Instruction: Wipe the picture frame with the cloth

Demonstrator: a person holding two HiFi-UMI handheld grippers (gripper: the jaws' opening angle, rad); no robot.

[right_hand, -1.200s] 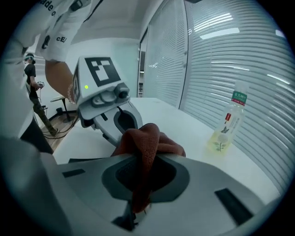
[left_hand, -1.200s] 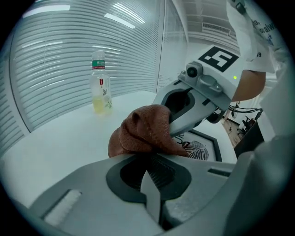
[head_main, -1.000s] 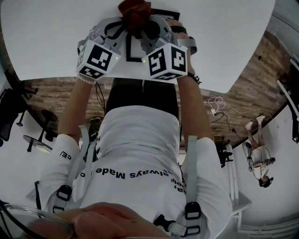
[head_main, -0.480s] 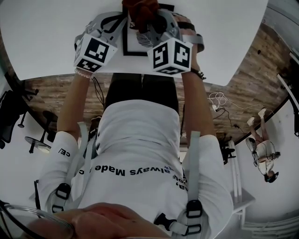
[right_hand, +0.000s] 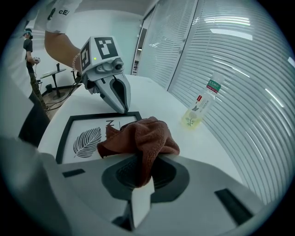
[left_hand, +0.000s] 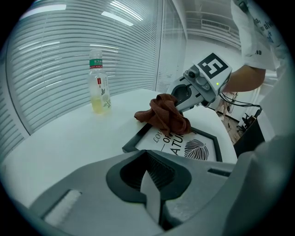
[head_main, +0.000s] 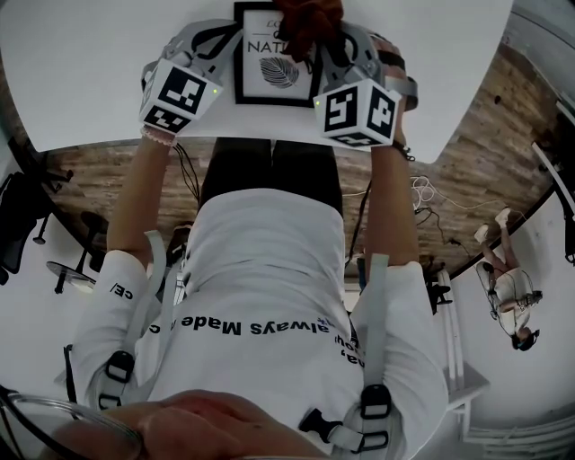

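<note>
The black picture frame (head_main: 269,59) with a leaf print lies flat on the white table (head_main: 90,72). In the right gripper view, my right gripper (right_hand: 142,183) is shut on a bunched rust-brown cloth (right_hand: 144,134). The cloth rests on the frame's (right_hand: 87,138) right part. My left gripper (right_hand: 123,109) is shut with nothing in it, its tips pressed on the frame's edge. From the left gripper view, the cloth (left_hand: 164,115) covers part of the printed lettering, with the right gripper's body behind it. In the head view both marker cubes flank the frame and the cloth (head_main: 308,18) sits at its upper right.
A clear plastic bottle (left_hand: 99,87) with yellowish liquid stands on the table beyond the frame, near the blinds; it also shows in the right gripper view as the bottle (right_hand: 201,107). The table's front edge (head_main: 269,148) is close to my body. Another person (head_main: 508,310) stands far right.
My right gripper has dragged the cloth to the right across the frame, uncovering the leaf print and lettering. The left gripper has stayed by the frame's left side.
</note>
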